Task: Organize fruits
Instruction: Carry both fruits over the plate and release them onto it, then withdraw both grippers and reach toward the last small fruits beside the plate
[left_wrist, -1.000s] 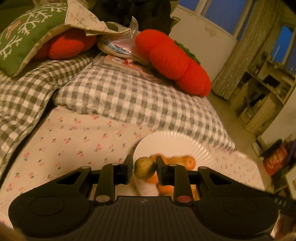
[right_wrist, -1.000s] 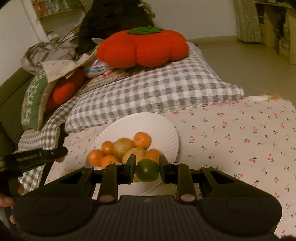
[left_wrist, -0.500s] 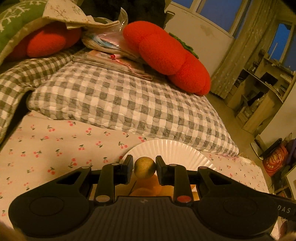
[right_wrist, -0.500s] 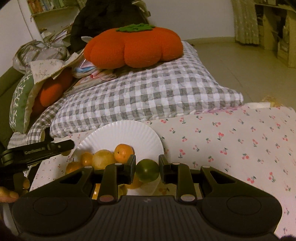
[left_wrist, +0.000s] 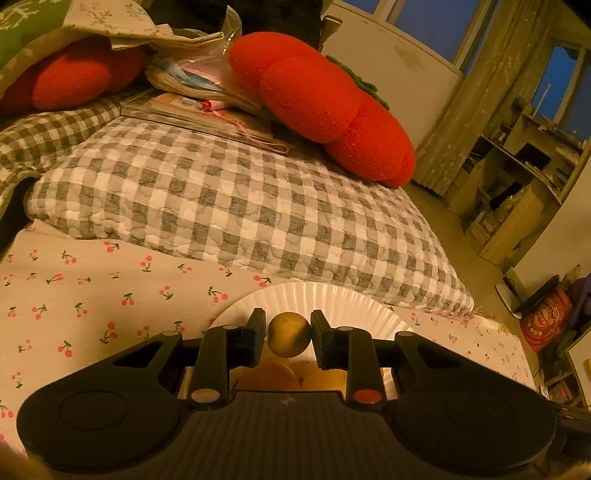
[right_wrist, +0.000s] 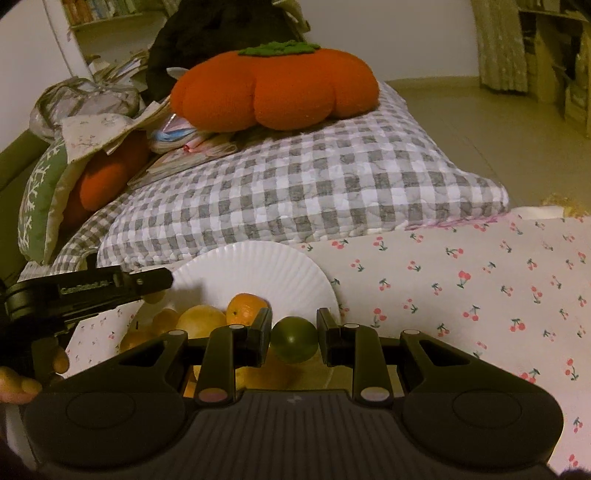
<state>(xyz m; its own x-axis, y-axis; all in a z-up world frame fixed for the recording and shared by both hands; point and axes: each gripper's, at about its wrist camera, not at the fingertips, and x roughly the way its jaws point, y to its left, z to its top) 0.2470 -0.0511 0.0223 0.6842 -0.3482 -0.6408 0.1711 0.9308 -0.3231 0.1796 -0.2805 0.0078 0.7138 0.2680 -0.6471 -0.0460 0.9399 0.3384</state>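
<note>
My left gripper (left_wrist: 289, 339) is shut on a small yellow-green fruit (left_wrist: 289, 339), held just over the white paper plate (left_wrist: 332, 302). Orange fruit shows dimly under its fingers. My right gripper (right_wrist: 294, 339) is shut on a dark green fruit (right_wrist: 294, 339) above the same plate (right_wrist: 258, 269). On the plate lie several fruits, among them an orange (right_wrist: 245, 307) and a yellow one (right_wrist: 201, 325). In the right wrist view the left gripper's black body (right_wrist: 85, 288) reaches in from the left over the plate's edge, with a hand (right_wrist: 22, 384) below it.
The plate lies on a cherry-print sheet (right_wrist: 480, 288). Behind it are a grey checked pillow (left_wrist: 229, 206), a red pumpkin cushion (right_wrist: 275, 88), books and a green cushion (right_wrist: 37, 206). Shelves (left_wrist: 524, 177) and floor lie to the right of the bed.
Both grippers have moved forward and down toward the plate, each still holding its fruit. The plate's fruits have slid under the gripper bodies in both views.
</note>
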